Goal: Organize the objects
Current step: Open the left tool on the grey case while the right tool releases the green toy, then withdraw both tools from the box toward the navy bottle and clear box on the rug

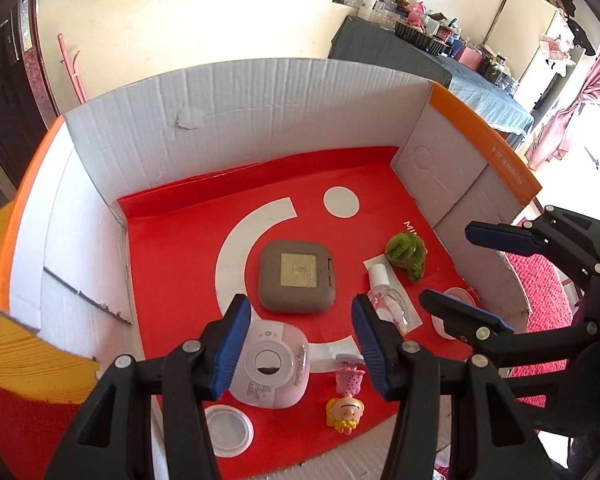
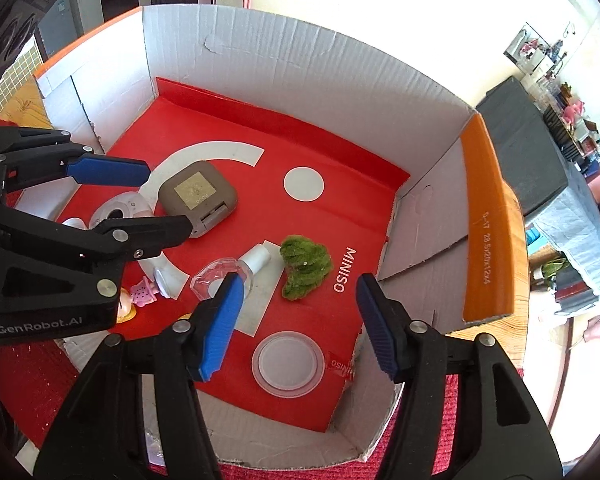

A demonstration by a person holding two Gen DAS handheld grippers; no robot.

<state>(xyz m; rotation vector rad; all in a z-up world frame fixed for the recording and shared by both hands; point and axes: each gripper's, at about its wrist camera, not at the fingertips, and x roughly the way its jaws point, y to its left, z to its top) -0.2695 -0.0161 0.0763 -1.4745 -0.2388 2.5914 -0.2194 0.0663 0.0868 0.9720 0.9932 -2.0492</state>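
We hold both grippers over a cardboard box (image 1: pixel 228 128) lined with a red sheet (image 1: pixel 172 272); the left gripper (image 1: pixel 298 344) has its jaws spread wide with nothing between them, and it hangs above the near part of the box; the right gripper (image 2: pixel 298 326) is likewise wide open and empty, poised over the right half of the box, just beside the left one.

On the red sheet lies a brown square case (image 1: pixel 297 276) near the middle, flat, with a pale label on its lid; nearer to us sits a pink-white rounded device (image 1: pixel 274 372) with a round window in its top, partly behind the left gripper's left finger; a clear round lid (image 1: pixel 229 428) lies just beside it at the near edge; a small yellow-haired figurine (image 1: pixel 346 410) lies face up to the right of the device, and a little pink perforated piece (image 1: pixel 350 378) lies just above the figurine.

To the right, a clear bottle (image 2: pixel 224 276) with a white cap (image 2: pixel 257 258) lies on its side on a white strip; a green fuzzy thing (image 2: pixel 306 266) lies near the cap, apart from it; a second clear round lid (image 2: pixel 288 362) lies flat near the front right corner, between the right gripper's fingers as that camera sees it.
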